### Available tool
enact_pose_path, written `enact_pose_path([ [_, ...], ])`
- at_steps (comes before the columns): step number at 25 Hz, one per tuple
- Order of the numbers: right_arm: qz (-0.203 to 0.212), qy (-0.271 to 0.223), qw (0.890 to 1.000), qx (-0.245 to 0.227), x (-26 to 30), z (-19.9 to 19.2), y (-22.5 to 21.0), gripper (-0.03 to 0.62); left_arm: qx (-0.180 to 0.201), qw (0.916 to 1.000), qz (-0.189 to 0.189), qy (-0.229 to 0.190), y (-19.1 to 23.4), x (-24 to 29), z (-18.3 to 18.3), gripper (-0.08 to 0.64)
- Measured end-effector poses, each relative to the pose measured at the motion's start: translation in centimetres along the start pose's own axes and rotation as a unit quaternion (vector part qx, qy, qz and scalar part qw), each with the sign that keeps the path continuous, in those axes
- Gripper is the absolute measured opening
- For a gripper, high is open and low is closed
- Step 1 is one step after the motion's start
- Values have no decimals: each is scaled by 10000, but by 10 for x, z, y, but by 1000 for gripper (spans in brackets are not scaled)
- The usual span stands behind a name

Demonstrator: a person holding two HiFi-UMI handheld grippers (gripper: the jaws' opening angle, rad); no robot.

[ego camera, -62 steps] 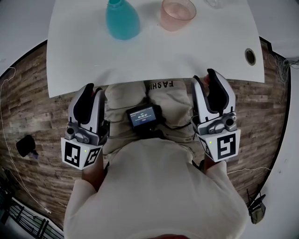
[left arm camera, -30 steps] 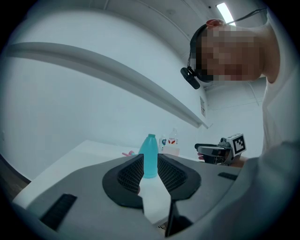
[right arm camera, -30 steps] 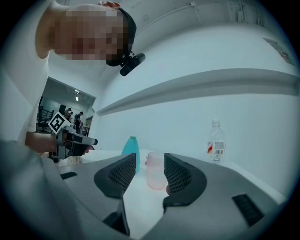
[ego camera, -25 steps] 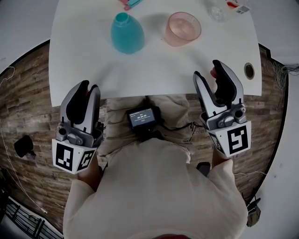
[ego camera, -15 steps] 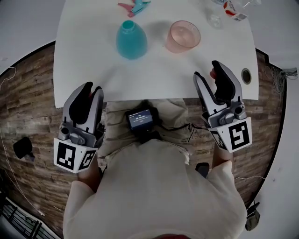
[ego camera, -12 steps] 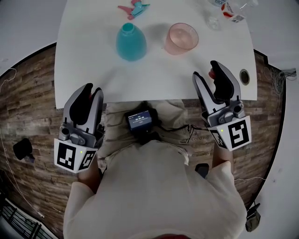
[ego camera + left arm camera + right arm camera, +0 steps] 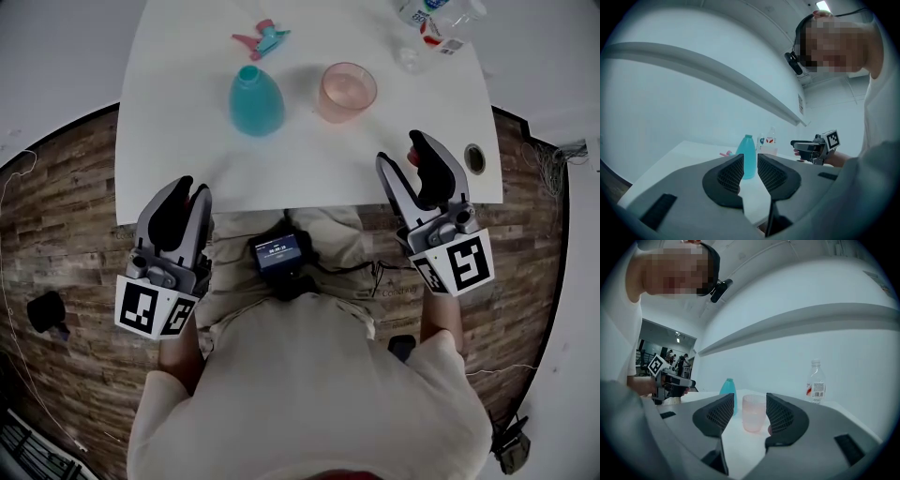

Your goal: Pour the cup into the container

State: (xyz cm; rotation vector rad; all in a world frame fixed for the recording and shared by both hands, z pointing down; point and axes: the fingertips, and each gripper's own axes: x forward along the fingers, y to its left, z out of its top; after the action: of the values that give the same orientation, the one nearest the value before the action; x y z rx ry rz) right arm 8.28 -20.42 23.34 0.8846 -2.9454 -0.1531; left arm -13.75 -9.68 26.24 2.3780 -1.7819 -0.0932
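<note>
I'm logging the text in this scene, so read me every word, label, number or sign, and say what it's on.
Nothing reads clearly enough to quote.
Red, white and blue label on the clear plastic bottle: print too small to read.
Lit screen of the small black device: digits too blurred to read.
Black-and-white square markers on the left gripper and right gripper: patterns only, no letters.

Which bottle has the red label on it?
The clear bottle, right of the pink cup. The teal bottle is plain, with no label.
</note>
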Motion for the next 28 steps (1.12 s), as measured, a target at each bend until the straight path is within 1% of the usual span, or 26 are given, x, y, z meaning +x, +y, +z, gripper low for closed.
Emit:
enact_pose_path([
  [8, -47, -92, 9999, 69, -10, 7, -1, 196, -33, 10000, -37, -14, -5, -1, 2, 101],
  [17, -52, -34, 9999, 108, -11, -1, -2, 196, -16, 10000, -11, 5, -1, 1, 1, 101],
  [28, 11, 100, 9999, -71, -11, -1, -12, 196, 47, 10000, 50, -21, 3, 0, 5, 101],
])
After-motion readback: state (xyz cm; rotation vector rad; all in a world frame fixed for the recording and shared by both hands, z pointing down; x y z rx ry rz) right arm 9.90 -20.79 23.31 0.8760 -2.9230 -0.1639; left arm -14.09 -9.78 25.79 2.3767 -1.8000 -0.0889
